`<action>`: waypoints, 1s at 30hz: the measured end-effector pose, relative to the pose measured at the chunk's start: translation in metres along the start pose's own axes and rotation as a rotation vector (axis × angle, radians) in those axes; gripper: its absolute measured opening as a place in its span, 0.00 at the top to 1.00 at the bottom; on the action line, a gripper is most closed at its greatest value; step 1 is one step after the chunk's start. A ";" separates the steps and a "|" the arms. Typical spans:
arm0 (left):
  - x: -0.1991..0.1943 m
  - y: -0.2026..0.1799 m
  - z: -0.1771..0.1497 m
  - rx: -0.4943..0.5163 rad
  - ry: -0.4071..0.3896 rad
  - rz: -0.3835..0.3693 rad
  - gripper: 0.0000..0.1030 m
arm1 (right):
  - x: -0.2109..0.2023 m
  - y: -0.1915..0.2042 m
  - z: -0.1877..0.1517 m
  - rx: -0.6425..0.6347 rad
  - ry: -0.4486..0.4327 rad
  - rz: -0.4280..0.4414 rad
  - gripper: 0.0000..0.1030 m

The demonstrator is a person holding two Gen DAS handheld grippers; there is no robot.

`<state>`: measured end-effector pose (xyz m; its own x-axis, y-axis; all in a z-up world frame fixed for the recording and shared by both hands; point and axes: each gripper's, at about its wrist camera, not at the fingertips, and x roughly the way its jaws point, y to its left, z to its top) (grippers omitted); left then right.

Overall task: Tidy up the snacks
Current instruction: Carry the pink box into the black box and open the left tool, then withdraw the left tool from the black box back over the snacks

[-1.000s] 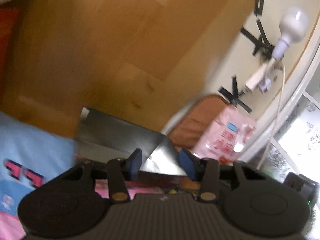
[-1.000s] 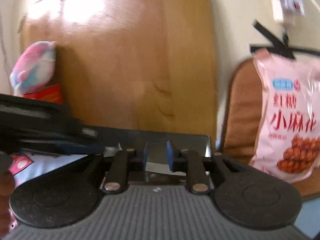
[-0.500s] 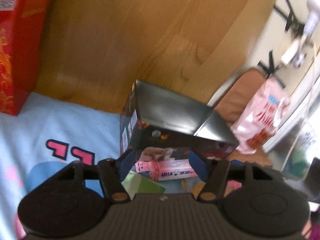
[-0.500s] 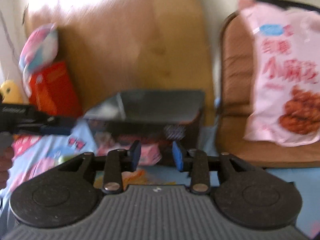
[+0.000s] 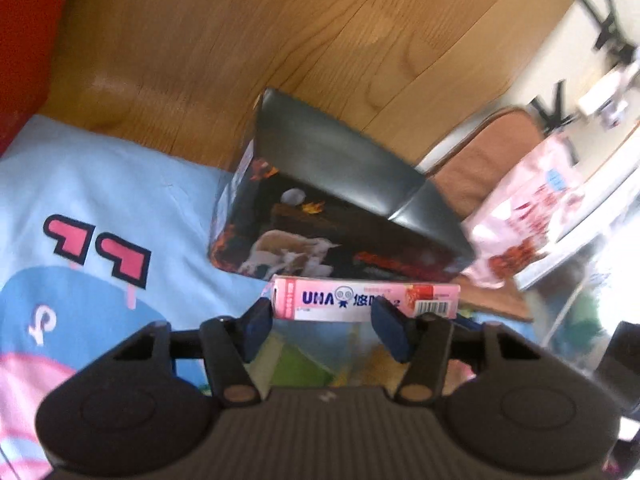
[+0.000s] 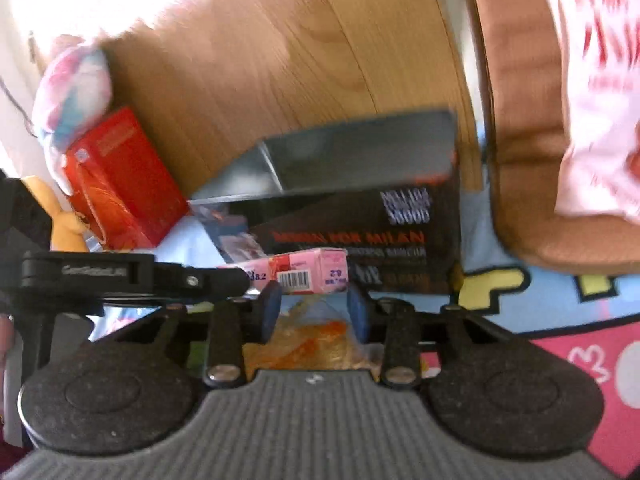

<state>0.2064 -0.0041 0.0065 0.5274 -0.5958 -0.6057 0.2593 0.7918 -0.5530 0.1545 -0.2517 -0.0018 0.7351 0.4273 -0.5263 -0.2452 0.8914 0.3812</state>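
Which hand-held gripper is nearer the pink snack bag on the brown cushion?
Right. The pink snack bag is just ahead-right of the right hand-held gripper; the left hand-held gripper sits beyond it, further left.

Glossy black cardboard box (image 5: 340,216), wood-grain board (image 5: 260,40), printed cloth mat (image 5: 100,200)

A light-blue cartoon sheet (image 5: 120,184) covered the surface in front of a wooden board (image 5: 248,40). A black box (image 5: 336,216) lay on it against the board, a pink carton (image 5: 360,298) just before it, a red box (image 6: 120,184) to one side.
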 end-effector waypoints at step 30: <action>0.038 -0.011 0.051 -0.035 -0.112 0.173 0.13 | 0.037 -0.066 0.036 0.320 -0.067 -0.100 0.25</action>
<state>0.2649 -0.0285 0.0181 0.6487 -0.4311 -0.6272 0.1299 0.8747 -0.4668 0.2212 -0.3004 -0.0190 0.7878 0.3198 -0.5263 0.0331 0.8313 0.5548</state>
